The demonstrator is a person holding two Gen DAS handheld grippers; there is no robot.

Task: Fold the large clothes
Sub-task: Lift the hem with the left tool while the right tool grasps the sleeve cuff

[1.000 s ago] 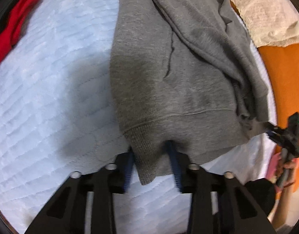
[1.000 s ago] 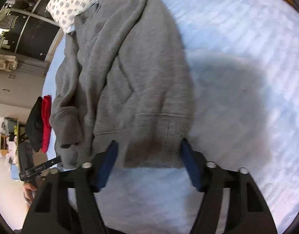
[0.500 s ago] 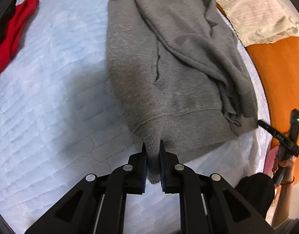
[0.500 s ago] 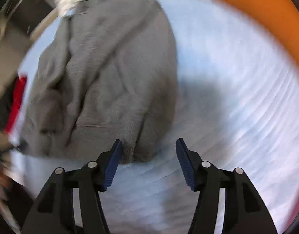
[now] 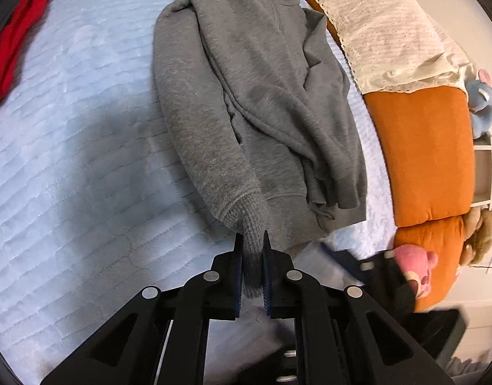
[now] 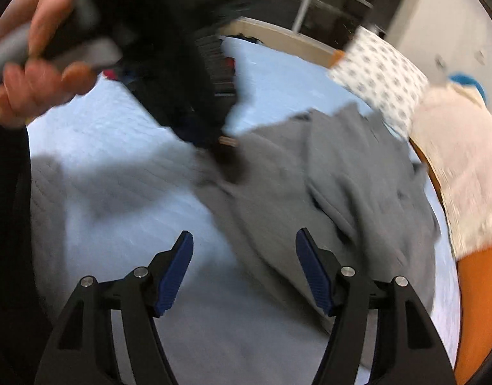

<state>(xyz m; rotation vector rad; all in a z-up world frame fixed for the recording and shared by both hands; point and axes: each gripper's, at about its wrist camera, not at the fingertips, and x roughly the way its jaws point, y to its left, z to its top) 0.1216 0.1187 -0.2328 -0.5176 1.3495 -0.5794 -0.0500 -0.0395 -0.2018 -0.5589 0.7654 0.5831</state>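
A grey sweatshirt (image 5: 255, 89) lies lengthwise on the pale blue quilted bed (image 5: 69, 176), its sleeves folded over the body. My left gripper (image 5: 251, 240) is shut on the ribbed hem at the sweatshirt's near left corner and lifts it off the bed. In the blurred right wrist view the sweatshirt (image 6: 342, 199) lies ahead and to the right. My right gripper (image 6: 244, 243) is open and empty above the bed, at the sweatshirt's near edge. The left gripper and the hand on it (image 6: 37, 73) show blurred at upper left.
A red garment (image 5: 12, 48) lies at the bed's far left edge. A cream blanket (image 5: 380, 22) and orange cushions (image 5: 425, 150) line the right side, with soft toys (image 5: 415, 272) beyond. A patterned pillow (image 6: 380, 80) sits at the head of the bed.
My left gripper closed on the sweatshirt's hem corner and has lifted it. My right gripper stayed open, left the hem and swung round quickly, blurring its view.
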